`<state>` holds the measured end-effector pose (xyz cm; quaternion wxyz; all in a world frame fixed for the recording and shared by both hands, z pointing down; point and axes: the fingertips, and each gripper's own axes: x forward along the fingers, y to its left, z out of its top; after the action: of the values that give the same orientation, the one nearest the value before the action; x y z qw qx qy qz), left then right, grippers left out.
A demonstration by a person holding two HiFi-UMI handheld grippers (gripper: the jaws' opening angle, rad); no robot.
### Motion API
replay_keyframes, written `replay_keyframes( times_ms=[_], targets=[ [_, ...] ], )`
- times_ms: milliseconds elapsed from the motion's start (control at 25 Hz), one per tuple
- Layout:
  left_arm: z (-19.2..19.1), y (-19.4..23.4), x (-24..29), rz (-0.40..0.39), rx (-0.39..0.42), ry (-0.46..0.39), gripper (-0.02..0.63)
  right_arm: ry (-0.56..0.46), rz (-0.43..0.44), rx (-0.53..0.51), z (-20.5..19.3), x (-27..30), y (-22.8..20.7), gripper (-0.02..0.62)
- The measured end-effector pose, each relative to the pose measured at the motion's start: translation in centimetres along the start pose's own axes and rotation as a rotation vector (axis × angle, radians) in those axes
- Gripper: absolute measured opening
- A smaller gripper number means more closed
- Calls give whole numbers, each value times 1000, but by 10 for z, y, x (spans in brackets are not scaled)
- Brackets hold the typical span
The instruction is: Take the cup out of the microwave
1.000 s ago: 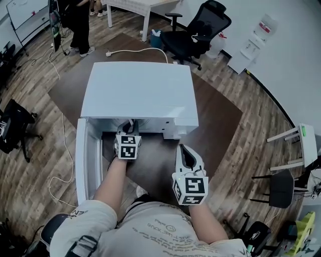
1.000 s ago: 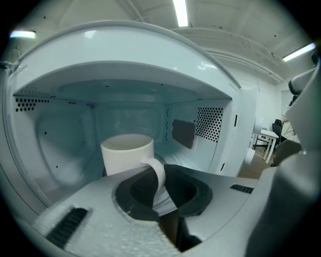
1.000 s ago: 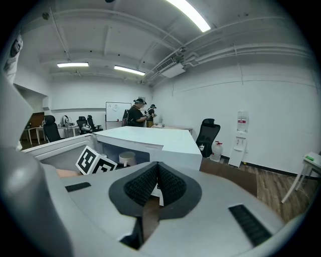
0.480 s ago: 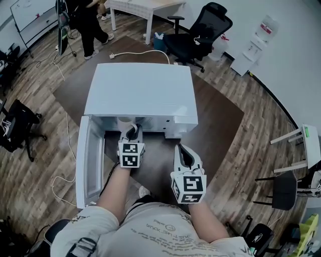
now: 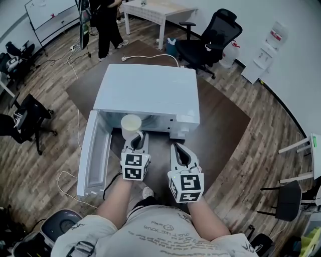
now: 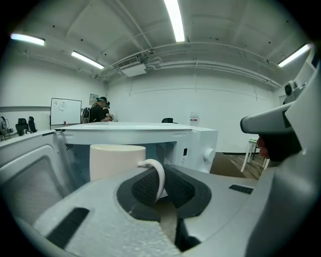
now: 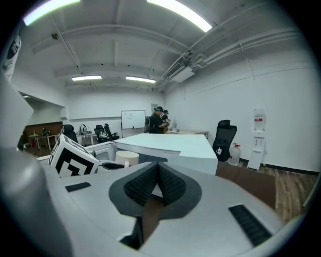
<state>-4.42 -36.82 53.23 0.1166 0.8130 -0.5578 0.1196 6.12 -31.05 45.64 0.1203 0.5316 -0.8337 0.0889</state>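
Observation:
A cream cup (image 5: 131, 124) hangs just in front of the white microwave (image 5: 150, 90), whose door (image 5: 93, 153) stands swung open to the left. My left gripper (image 5: 139, 138) is shut on the cup's thin handle (image 6: 159, 175); in the left gripper view the cup body (image 6: 116, 160) sits beyond the pads, with the microwave cavity (image 6: 170, 150) behind it. My right gripper (image 5: 181, 154) is held beside it to the right, shut with nothing between its pads (image 7: 170, 184). The right gripper view shows the cup (image 7: 127, 157) at the left and the microwave top (image 7: 170, 143).
The microwave stands on a brown surface (image 5: 220, 125) above a wood floor. A black office chair (image 5: 210, 37) and a white table (image 5: 155, 10) lie behind it, where a person (image 5: 105, 25) stands. Another dark chair (image 5: 30, 120) is at the left, and a cable (image 5: 65, 175) trails below the door.
My left gripper has drawn back from the microwave opening, bringing the cup out with it. The right gripper has shifted slightly left and stayed shut.

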Motion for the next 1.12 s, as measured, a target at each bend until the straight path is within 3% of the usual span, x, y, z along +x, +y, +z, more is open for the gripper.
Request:
replay_keyframes(
  times_ms=[320, 560, 1120],
  targets=[
    [22, -39, -45, 36, 7, -47, 29, -73, 109, 4, 10, -15, 7, 15],
    [43, -70, -70, 64, 21, -67, 29, -96, 144, 19, 13, -20, -2, 14],
    [56, -93, -80, 75, 16, -88, 29, -105, 214, 52, 15, -26, -5, 14]
  ],
)
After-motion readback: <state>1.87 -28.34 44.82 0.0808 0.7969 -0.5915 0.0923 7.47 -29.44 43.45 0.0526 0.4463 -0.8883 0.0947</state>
